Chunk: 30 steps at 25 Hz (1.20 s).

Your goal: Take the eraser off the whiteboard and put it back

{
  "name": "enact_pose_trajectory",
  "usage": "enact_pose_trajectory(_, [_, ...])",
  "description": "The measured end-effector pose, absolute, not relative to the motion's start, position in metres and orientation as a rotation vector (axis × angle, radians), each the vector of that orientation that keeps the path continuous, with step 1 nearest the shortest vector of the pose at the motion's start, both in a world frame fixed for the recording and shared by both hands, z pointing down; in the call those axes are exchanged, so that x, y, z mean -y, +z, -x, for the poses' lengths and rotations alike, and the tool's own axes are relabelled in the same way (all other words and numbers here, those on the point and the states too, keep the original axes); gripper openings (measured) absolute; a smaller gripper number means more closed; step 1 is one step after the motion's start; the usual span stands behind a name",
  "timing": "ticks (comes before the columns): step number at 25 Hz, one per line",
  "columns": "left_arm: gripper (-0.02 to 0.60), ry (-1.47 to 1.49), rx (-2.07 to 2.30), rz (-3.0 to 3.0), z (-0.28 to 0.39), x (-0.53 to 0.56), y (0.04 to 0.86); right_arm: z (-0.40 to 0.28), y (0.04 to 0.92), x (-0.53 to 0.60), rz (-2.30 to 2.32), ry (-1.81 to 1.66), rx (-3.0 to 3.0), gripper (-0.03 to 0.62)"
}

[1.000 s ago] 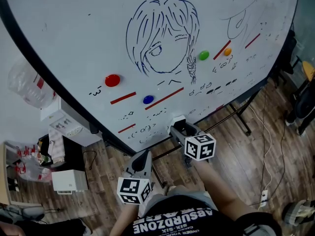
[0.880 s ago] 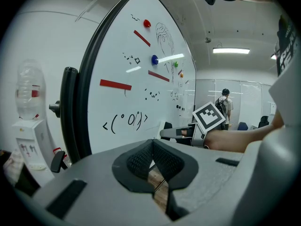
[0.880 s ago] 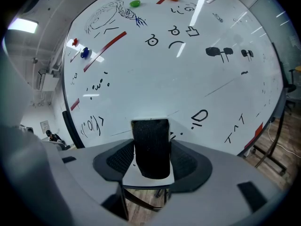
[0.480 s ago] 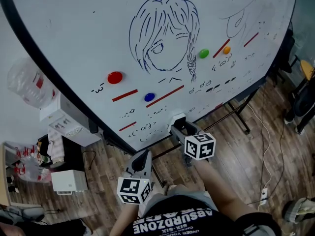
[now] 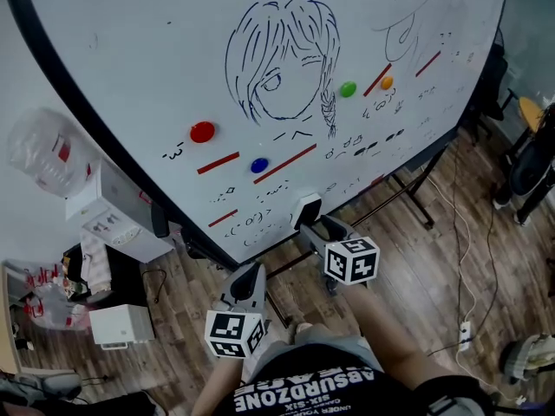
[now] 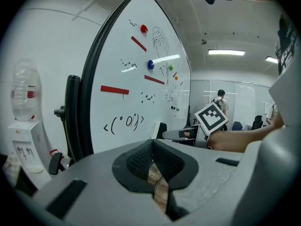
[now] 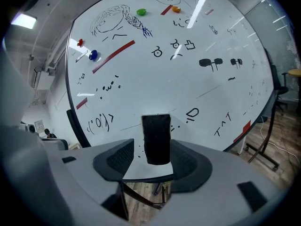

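Right gripper view shows the upright black-faced eraser (image 7: 156,138) on the whiteboard (image 7: 155,74) between the released, spread jaws of the right gripper (image 7: 154,150).

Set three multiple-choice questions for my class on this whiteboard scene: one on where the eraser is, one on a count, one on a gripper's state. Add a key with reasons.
1. Where is the eraser?
A. On the floor
B. Low on the whiteboard, just ahead of the right gripper
C. High on the board, beside the drawn face

2. How many round magnets are on the whiteboard?
A. Two
B. Four
C. Six

3. How do the left gripper's jaws stand?
A. Wide apart
B. Closed on a magnet
C. Together, with nothing held

Key:
1 B: it sits near the board's bottom edge, between the right gripper's open jaws.
2 B: one red, one blue, one green, one orange.
3 C: the pads meet in the left gripper view.
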State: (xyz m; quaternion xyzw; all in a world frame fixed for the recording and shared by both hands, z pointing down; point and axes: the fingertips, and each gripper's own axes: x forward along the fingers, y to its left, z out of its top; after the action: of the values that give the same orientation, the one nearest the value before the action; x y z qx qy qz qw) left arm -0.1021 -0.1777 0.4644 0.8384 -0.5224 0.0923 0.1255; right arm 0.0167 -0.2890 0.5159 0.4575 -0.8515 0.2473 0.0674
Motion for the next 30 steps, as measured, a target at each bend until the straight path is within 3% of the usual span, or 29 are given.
enact_pose_trajectory(13, [0.006, 0.274, 1.464, -2.508, 0.098, 0.151, 0.450, -0.017, 0.494, 0.232, -1.419, 0.698, 2.582, 0.209])
enact_pose_trajectory(30, [0.006, 0.246, 1.402, -2.553, 0.088, 0.106, 0.443, 0.000, 0.466, 0.145, -1.370, 0.601, 2.662, 0.031])
